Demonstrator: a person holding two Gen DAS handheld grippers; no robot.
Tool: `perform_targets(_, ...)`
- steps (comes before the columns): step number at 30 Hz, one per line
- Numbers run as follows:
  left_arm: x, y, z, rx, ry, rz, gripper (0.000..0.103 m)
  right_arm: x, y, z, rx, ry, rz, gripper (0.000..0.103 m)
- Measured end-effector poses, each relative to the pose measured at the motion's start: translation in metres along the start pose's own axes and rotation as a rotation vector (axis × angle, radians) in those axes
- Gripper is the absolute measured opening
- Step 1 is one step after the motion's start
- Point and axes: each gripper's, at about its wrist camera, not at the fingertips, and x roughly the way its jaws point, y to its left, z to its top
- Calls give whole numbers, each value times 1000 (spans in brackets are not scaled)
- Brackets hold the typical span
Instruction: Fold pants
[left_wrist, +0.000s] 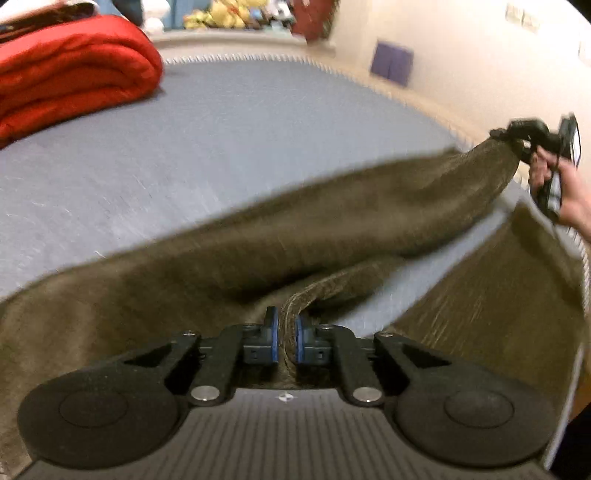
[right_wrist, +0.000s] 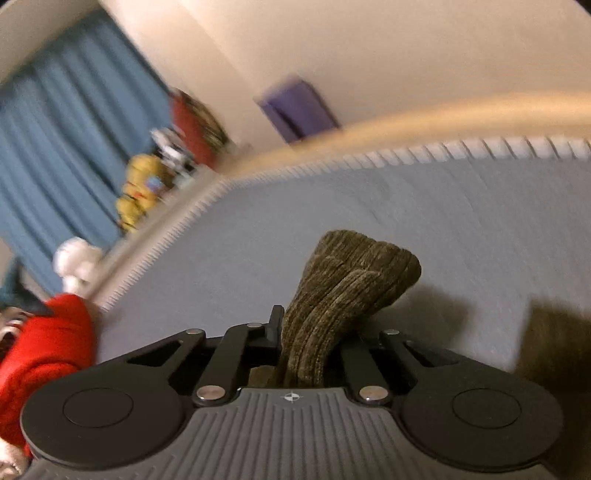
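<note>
Pants (left_wrist: 258, 251) of olive-brown corduroy hang stretched above the grey bed (left_wrist: 184, 147), one leg spanning between the two tools and the other trailing down over the bed's near edge at the right. At far left a folded red blanket (left_wrist: 66, 74) sits on the mattress, well apart from the work. The left hand-held gripper (left_wrist: 287, 338) is clenched on a bunched hem or seam, blue pads pressed against the fabric from both sides. Across the span, the right hand-held gripper (right_wrist: 295, 332) is clamped on the other end of that leg, a tuft of corduroy sticking out past its fingers. Both views are blurred by motion. To do this step well, I judge both grips should keep even tension, lowering the leg flat onto the bed so it lands straight, and letting go only once the cloth lies without twists.
</note>
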Motion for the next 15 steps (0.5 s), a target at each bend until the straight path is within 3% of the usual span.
perform_targets(3,-23,8,0,44,9,-47,8,-23,22,19,-108,-120,89,8)
perform_targets(4,-25,7,-5,90,51,-79,8,-25,23,21,-145,-131,62,9)
perform_targets(6,-19,-1,-17,172,131,-147,9,-10,8,19,-156,-45,-94,13)
perform_targets(8,-15,-5,-27,202,183,-170,13,17,-20,7,-144,151,-335,13)
perform_targets(10,-22,-4,-27,190,162,-198,28,25,-47,-2,-76,265,-414,16)
perform_targets(11,-29,0,-23,162,132,-221,35,22,-58,0,-25,274,-441,16)
perform_targets(12,-36,5,-20,126,96,-242,50,16,-63,4,10,251,-466,18)
perform_targets(15,-48,23,-10,9,7,-280,53,-1,-56,21,10,156,-513,27)
